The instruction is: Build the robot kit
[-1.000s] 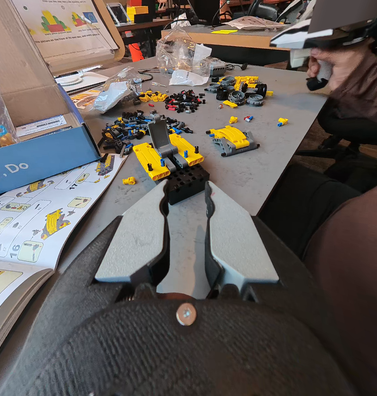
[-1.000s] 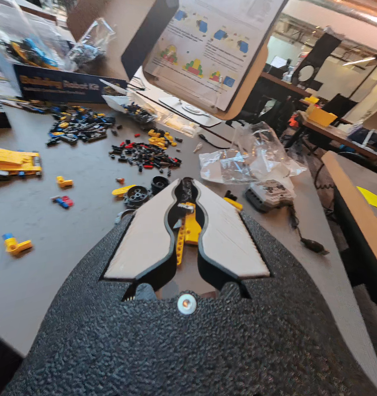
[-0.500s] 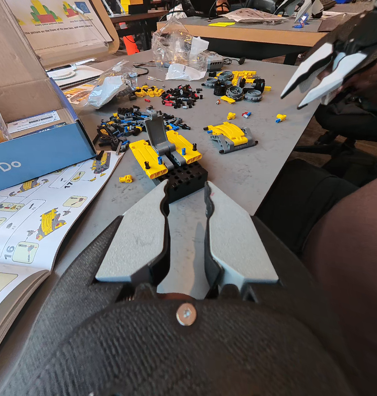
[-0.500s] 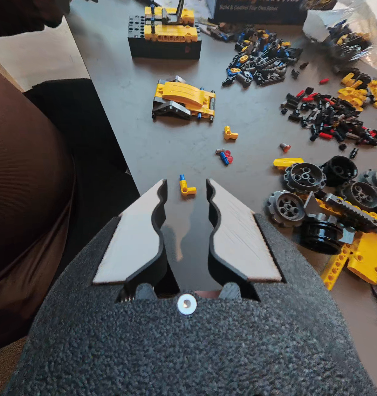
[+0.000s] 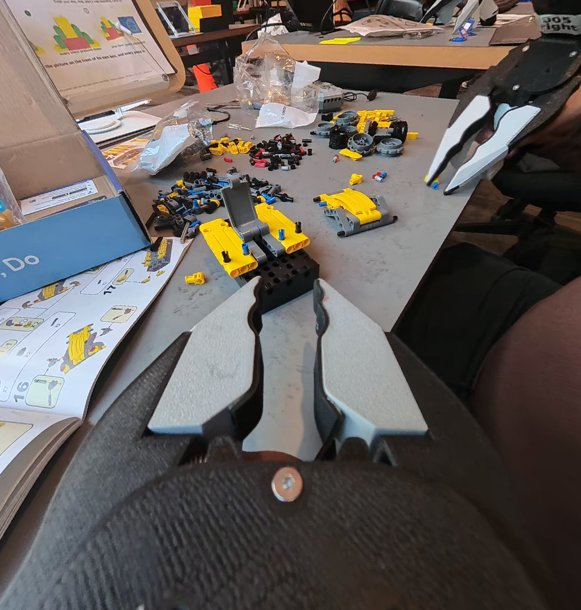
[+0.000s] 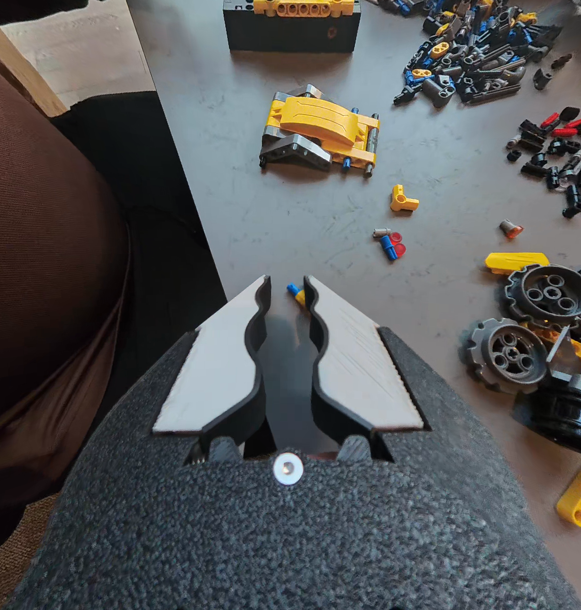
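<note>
Left gripper (image 5: 286,292) sits low in the left wrist view with its fingers spread and nothing between them, the tips just short of the black perforated block (image 5: 282,274) that carries two yellow beams (image 5: 228,246) and one upright grey panel (image 5: 241,206). Right gripper (image 6: 285,286), at lower centre of the right wrist view, has its fingers parted by a narrow gap and grips nothing; a small yellow connector with a blue pin (image 6: 295,292) lies on the table between the tips, close against the right finger.

A grey tabletop (image 5: 365,270) bears everything, its edge running down the right of the left wrist view. Beyond it, at upper right, stands one wood-edged desk (image 5: 381,49) with papers.

One yellow-and-grey curved assembly (image 6: 319,130) lies in the upper middle. One yellow angle connector (image 6: 402,198), one blue pin (image 6: 388,247) and two red round studs (image 6: 397,243) lie right of centre. Two grey wheel hubs (image 6: 510,355) show whole at right. One open instruction booklet (image 5: 51,336) and one blue box (image 5: 65,237) fill the left of the left wrist view, with two crumpled clear bags (image 5: 272,82) near the top.
</note>
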